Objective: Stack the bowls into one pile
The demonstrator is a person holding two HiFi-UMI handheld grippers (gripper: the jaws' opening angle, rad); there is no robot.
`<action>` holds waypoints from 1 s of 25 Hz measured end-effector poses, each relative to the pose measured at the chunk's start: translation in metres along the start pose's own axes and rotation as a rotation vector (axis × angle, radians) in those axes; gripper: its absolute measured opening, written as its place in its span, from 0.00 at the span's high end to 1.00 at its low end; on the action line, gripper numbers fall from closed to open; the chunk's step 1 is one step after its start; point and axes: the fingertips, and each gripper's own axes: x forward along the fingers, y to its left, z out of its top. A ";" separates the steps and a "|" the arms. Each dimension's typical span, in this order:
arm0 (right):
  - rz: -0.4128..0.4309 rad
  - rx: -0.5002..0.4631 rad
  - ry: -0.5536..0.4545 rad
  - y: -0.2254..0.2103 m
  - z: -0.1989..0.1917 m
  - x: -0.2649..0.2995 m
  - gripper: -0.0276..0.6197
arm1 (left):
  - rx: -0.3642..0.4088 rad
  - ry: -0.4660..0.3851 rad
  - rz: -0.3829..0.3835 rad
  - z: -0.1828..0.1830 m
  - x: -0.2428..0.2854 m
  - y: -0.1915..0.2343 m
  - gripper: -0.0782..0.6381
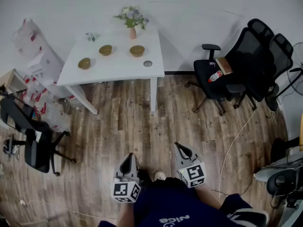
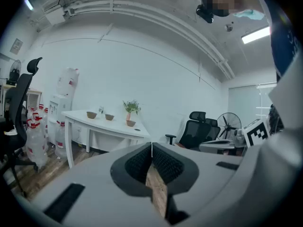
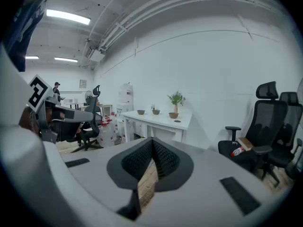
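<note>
Three round brown bowls (image 1: 105, 50) stand apart, mouths upward, in a left-to-right row on the white rectangular table (image 1: 118, 71), upper centre. Left gripper (image 1: 130, 156) and right gripper (image 1: 179, 146), bottom centre, are closed on nothing.

My left gripper (image 2: 151, 145) and right gripper (image 3: 151, 141) both read as matt grey plastic, with black, finely ribbed pads (image 3: 163, 157). Beneath them, the floor (image 1: 142, 126) is brown wood-look planking with a low sheen. Far ahead of both, the table (image 1: 118, 67) is smooth white; the bowls (image 1: 105, 50) on it look dull brown. Ahead-right of the right gripper, the chairs (image 1: 258, 51) show black mesh.
</note>
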 end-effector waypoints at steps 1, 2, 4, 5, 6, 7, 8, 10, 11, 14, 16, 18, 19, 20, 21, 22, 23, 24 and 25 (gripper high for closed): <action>-0.002 -0.002 0.000 0.001 0.001 0.002 0.92 | 0.002 0.004 0.001 0.001 0.000 0.002 0.86; -0.005 -0.004 -0.001 0.002 0.002 0.005 0.92 | 0.003 0.009 0.000 0.001 0.000 0.004 0.86; -0.012 -0.004 -0.005 0.004 0.003 0.009 0.92 | 0.006 0.018 -0.011 0.001 0.000 0.007 0.86; -0.016 -0.006 -0.006 0.006 0.004 0.012 0.92 | 0.009 0.022 -0.019 0.001 0.000 0.008 0.86; -0.018 -0.013 -0.005 0.009 0.006 0.014 0.92 | 0.011 0.024 -0.028 0.002 -0.001 0.010 0.86; -0.019 -0.023 -0.003 0.011 0.008 0.017 0.92 | 0.013 0.025 -0.035 0.002 -0.001 0.012 0.86; -0.020 -0.032 0.001 0.014 0.010 0.019 0.92 | 0.012 0.025 -0.040 0.004 -0.001 0.014 0.86; -0.027 -0.027 0.008 0.018 0.011 0.026 0.92 | 0.010 0.024 -0.048 0.006 0.000 0.022 0.86; -0.036 -0.013 0.007 0.019 0.012 0.029 0.92 | 0.010 0.022 -0.054 0.008 0.001 0.026 0.86; -0.073 0.037 -0.016 0.019 0.021 0.038 0.92 | 0.018 0.017 -0.071 0.016 0.006 0.040 0.86; -0.088 0.063 -0.026 0.018 0.028 0.048 0.92 | 0.024 0.012 -0.081 0.024 0.011 0.051 0.86; -0.105 0.079 -0.033 0.019 0.034 0.059 0.92 | 0.029 0.007 -0.097 0.030 0.016 0.063 0.86; -0.112 0.085 -0.037 0.021 0.036 0.064 0.92 | 0.030 0.009 -0.104 0.032 0.019 0.069 0.86; -0.116 0.091 -0.041 0.023 0.039 0.070 0.92 | 0.032 0.012 -0.113 0.033 0.021 0.076 0.86; -0.117 0.097 -0.044 0.026 0.041 0.076 0.92 | 0.033 0.015 -0.123 0.035 0.024 0.082 0.86; -0.115 0.102 -0.048 0.029 0.044 0.083 0.92 | 0.036 0.015 -0.134 0.039 0.027 0.088 0.86; -0.115 0.103 -0.051 0.032 0.048 0.090 0.92 | 0.040 0.015 -0.144 0.043 0.031 0.094 0.86; -0.116 0.101 -0.052 0.034 0.052 0.098 0.92 | 0.044 0.014 -0.154 0.047 0.035 0.100 0.86; -0.120 0.097 -0.053 0.036 0.057 0.106 0.92 | 0.050 0.013 -0.164 0.052 0.040 0.106 0.86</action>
